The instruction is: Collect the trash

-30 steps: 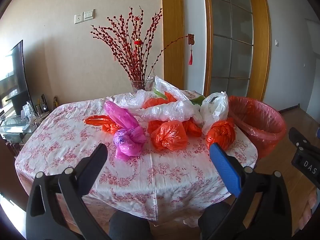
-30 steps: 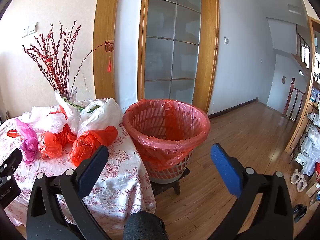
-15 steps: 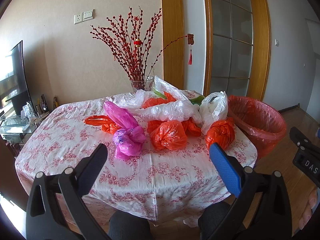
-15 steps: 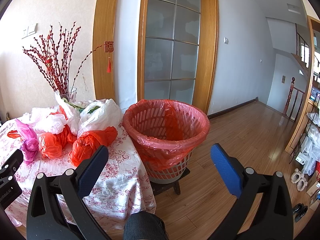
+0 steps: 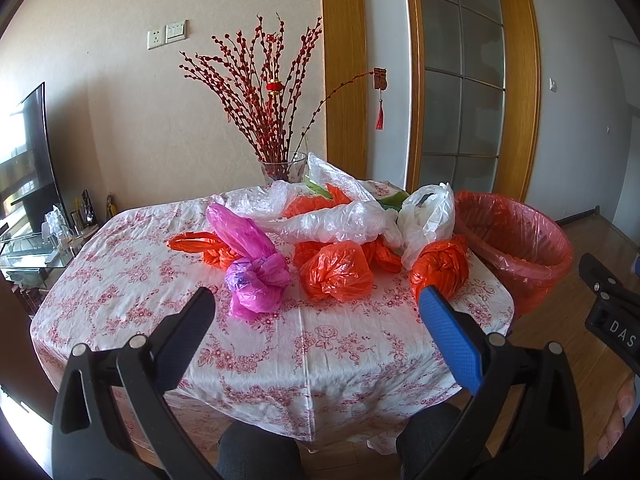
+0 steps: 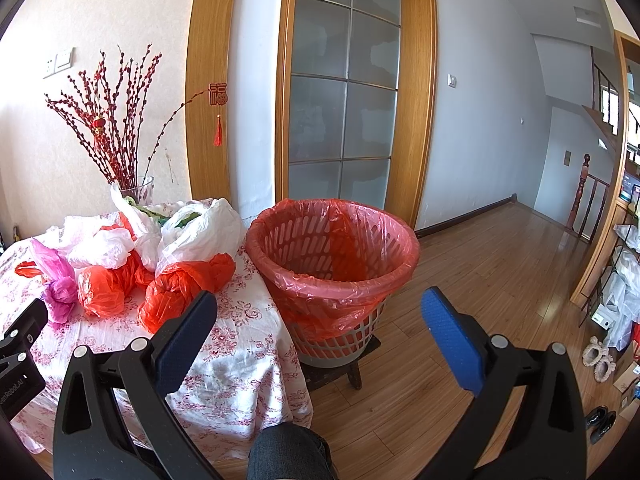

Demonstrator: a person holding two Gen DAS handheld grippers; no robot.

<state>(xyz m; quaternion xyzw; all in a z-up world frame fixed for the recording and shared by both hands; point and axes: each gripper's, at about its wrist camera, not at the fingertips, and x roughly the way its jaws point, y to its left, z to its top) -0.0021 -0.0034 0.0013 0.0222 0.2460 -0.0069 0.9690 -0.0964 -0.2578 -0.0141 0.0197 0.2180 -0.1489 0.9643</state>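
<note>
1. On a table (image 5: 320,344) under a white cloth with a red flower print lies a heap of plastic bags; the cloth hangs over the near edge.
2. One pink bag (image 5: 256,268), knotted, sits nearest the left gripper (image 5: 316,312); its tail points back to the left.
3. Orange bags: at least four show; one flat behind the pink bag (image 5: 196,246), one round bundle (image 5: 336,276) in the middle, one bundle (image 5: 440,268) at the right edge of the table, and more partly hidden under the white ones.
4. White or clear bags: about three, crumpled on top of the heap (image 5: 340,220); the exact count cannot be told.
5. One glass vase (image 5: 284,170) of red-budded branches stands behind the heap.
6. One bin (image 6: 332,268) lined with a red bag stands on a low stool just right of the table; it looks empty.
7. Both grippers, left and right (image 6: 320,312), have jaws spread wide, holding nothing, hanging short of the table.
</note>
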